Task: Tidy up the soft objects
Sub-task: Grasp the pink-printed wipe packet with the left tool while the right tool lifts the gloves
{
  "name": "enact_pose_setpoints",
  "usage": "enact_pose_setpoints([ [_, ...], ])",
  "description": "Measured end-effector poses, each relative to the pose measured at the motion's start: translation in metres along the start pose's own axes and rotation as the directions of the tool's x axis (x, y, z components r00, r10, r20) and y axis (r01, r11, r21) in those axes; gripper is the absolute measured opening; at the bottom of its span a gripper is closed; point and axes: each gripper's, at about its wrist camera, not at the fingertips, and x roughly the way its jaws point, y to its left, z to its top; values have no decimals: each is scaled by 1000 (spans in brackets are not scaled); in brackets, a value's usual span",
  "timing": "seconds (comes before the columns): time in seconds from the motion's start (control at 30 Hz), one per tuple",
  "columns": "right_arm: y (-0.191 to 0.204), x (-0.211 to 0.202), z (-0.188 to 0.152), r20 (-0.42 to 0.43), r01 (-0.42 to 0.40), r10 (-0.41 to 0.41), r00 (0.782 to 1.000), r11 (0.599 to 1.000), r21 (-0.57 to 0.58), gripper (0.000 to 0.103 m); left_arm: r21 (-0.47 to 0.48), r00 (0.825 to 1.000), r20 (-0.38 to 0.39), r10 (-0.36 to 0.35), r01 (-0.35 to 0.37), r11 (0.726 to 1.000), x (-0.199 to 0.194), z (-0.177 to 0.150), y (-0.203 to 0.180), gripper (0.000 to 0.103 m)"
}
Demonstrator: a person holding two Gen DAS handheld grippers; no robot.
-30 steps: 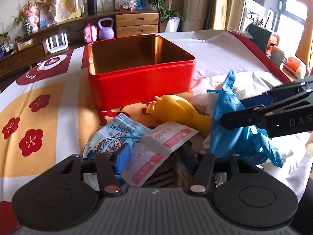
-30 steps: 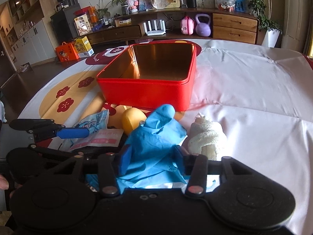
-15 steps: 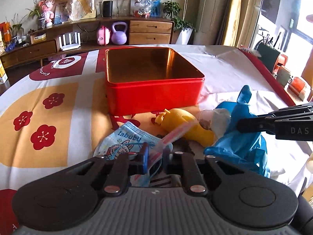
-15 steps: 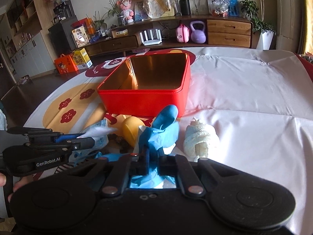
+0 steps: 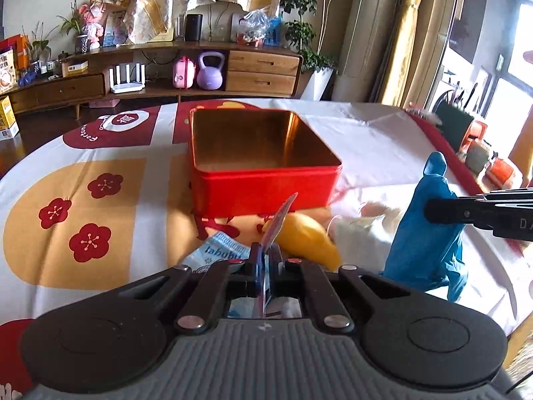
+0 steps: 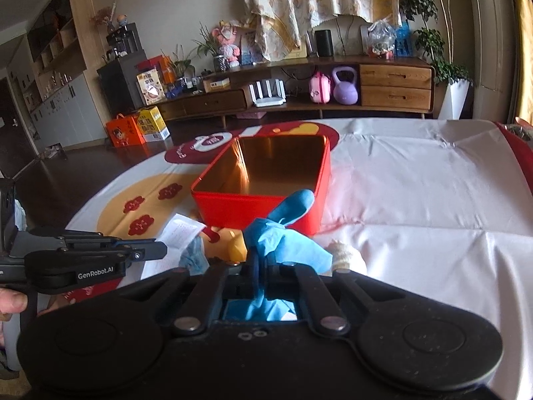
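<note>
An open red tin (image 5: 266,186) (image 6: 263,200) with a gold inside stands on the table ahead of both grippers. My left gripper (image 5: 265,256) is shut on a flat pink-and-white packet (image 5: 278,225), which stands edge-on above the table. Beside it my right gripper (image 6: 261,260) is shut on a blue rubber glove (image 6: 283,233) (image 5: 426,230), which hangs lifted off the cloth. On the table between them lie a yellow rubber toy (image 5: 306,240), a blue cartoon face mask (image 5: 220,253) and a rolled white cloth (image 6: 346,253).
The table wears a white cloth (image 6: 416,193) with orange panels and red flowers (image 5: 90,243). A red border runs along its right edge. Behind stands a low wooden sideboard (image 6: 333,93) with a purple kettlebell and a pink case.
Both grippers went from open around their items to shut on them, then rose. The packet and the blue glove have come up off the table with them.
</note>
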Motion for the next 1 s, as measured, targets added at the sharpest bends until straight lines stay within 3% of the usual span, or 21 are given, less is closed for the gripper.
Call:
enact_pose_setpoints([
  [0.3, -3, -12, 21, 37, -2, 2, 999, 1000, -1, 2, 14, 1000, 25, -12, 12, 1000, -16, 16, -5, 4],
  [0.57, -9, -8, 10, 18, -9, 8, 1000, 1000, 30, 2, 65, 998, -62, -29, 33, 997, -3, -2, -15, 6],
  [0.63, -11, -6, 7, 13, -12, 11, 1000, 999, 36, 2, 75, 996, -80, -26, 32, 997, 3, -8, -18, 12],
  [0.67, -12, -7, 6, 12, -14, 14, 1000, 999, 41, 2, 69, 996, -86, -36, 42, 997, 6, -10, -17, 22],
  [0.77, -13, -5, 2, 6, -19, 18, 1000, 999, 51, 2, 58, 993, -110, -49, 55, 997, 16, -16, -16, 73],
  [1.0, -19, -1, -4, -9, -21, 21, 1000, 997, 74, 2, 131, 988, -155, -17, 38, 991, 40, -25, -22, 74],
])
